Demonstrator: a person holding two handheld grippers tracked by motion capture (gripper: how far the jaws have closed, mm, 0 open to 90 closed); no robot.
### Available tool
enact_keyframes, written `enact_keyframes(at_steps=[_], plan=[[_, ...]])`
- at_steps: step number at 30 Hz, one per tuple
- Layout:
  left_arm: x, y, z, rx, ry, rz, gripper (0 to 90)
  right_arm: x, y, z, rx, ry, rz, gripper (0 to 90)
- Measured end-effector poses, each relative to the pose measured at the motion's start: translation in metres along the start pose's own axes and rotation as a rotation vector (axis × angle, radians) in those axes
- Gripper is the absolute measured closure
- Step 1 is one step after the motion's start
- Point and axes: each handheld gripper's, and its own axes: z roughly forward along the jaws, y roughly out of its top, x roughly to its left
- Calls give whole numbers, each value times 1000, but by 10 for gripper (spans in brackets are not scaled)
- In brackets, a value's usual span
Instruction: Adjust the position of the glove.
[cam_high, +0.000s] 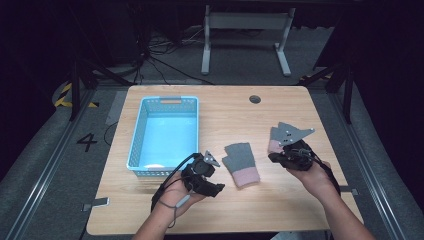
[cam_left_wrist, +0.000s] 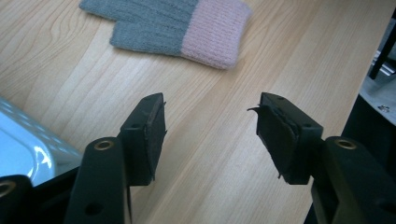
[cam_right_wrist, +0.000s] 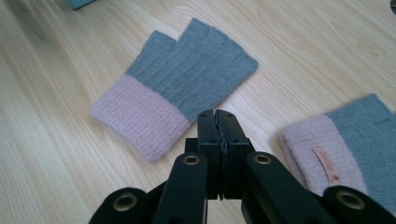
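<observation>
Reaching w/ left tongs (cam_left_wrist: 210, 135) half open, empty, toward mid-surface glove (cam_high: 241, 164); I'd straddle its pink cuff; right tongs (cam_right_wrist: 218, 122) shut, empty, by 2nd glove (cam_high: 275, 139) near right edge; basket (cam_high: 138, 136) left.

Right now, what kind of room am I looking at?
Likely a lab recording station: a wooden table in a dark curtained bay, hazard tape and cables on the floor, and a person holding a gripper in each hand.

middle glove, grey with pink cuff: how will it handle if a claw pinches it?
The glove looks like soft ribbed knit lying flat, so it will probably droop when lifted. Likely light, and grippy rather than slippery. Pushed across the wooden table, it would probably bunch.
</observation>
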Motion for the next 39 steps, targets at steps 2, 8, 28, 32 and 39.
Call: enact_keyframes(at_steps=[2, 8, 28, 32, 39], plan=[[2, 0, -3, -13, 2, -6, 452, 2, 1, 1, -8, 17, -5, 896], [4, -1, -7, -26, 52, -33, 440, 12, 6, 6, -18, 54, -31, 895], [6, -7, -14, -29, 64, -6, 485, 74, 27, 62, 28, 233, -178, 893], [5, -6, -14, -25, 64, 14, 477, 81, 26, 69, 48, 252, -190, 891], [6, -6, -12, -24, 66, 13, 449, 88, 24, 80, 67, 255, -199, 883]])
